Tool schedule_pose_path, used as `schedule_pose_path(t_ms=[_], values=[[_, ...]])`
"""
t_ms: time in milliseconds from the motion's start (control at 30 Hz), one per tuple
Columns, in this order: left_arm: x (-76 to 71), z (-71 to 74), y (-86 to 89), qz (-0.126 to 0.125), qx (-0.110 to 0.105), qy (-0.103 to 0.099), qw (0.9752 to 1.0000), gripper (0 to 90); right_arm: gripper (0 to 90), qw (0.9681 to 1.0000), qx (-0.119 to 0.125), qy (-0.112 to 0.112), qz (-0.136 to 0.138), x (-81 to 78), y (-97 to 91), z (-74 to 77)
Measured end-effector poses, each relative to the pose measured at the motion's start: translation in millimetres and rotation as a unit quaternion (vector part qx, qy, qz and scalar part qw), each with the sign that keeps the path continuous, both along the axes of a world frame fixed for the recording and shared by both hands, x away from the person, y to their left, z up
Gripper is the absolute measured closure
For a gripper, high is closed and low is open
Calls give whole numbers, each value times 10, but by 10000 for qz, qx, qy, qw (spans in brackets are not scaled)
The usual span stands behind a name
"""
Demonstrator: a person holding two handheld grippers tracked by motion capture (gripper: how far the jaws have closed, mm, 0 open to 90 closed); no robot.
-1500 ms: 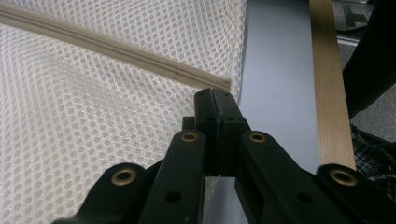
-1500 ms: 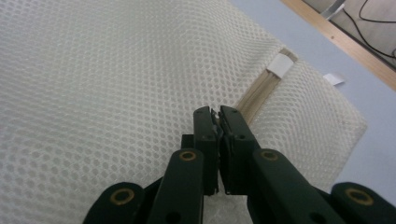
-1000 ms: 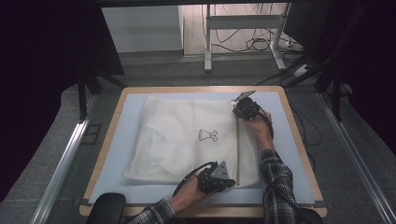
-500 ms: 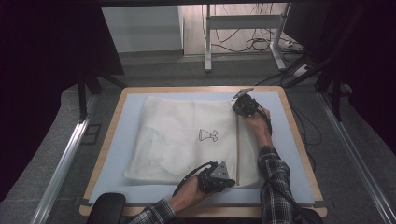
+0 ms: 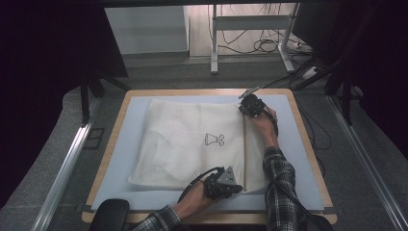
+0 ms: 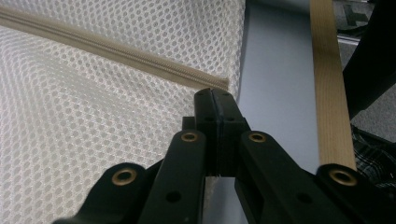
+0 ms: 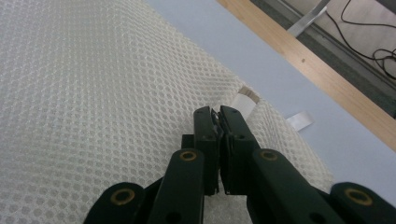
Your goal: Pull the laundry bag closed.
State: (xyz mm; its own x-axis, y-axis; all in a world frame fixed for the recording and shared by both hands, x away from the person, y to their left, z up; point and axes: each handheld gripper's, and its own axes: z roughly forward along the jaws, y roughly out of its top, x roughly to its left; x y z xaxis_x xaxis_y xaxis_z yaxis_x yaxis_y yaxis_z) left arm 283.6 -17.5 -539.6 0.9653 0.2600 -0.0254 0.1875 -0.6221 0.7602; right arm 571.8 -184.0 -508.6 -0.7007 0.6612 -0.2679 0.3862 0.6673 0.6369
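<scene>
White mesh bag (image 5: 192,144) flat, zip (image 5: 244,149) running near-to-far, left hand-held gripper (image 5: 234,186) and right hand-held gripper (image 5: 245,107) clamped on zip ends

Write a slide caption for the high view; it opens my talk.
Two handheld grippers, left gripper and right gripper, pinch opposite ends of a white mesh bag's zipper.

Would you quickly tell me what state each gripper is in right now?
Left gripper: shut on the mesh bag near the zipper's end.
Right gripper: shut on the mesh bag's far end.
</scene>
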Motion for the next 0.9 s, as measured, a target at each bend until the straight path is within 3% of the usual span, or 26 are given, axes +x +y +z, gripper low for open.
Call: schedule_pose_path(t_ms=[433, 800, 900], values=[[9, 1, 3, 5, -14, 62, 10000, 900, 856, 9994, 5, 118, -312, 111, 43, -21], [-20, 30, -20, 39, 80, -147, 9999, 896, 816, 9988, 48, 115, -471, 46, 84, 2], [-17, 53, -17, 53, 98, -168, 9998, 850, 791, 9986, 103, 96, -518, 25, 70, 10]])
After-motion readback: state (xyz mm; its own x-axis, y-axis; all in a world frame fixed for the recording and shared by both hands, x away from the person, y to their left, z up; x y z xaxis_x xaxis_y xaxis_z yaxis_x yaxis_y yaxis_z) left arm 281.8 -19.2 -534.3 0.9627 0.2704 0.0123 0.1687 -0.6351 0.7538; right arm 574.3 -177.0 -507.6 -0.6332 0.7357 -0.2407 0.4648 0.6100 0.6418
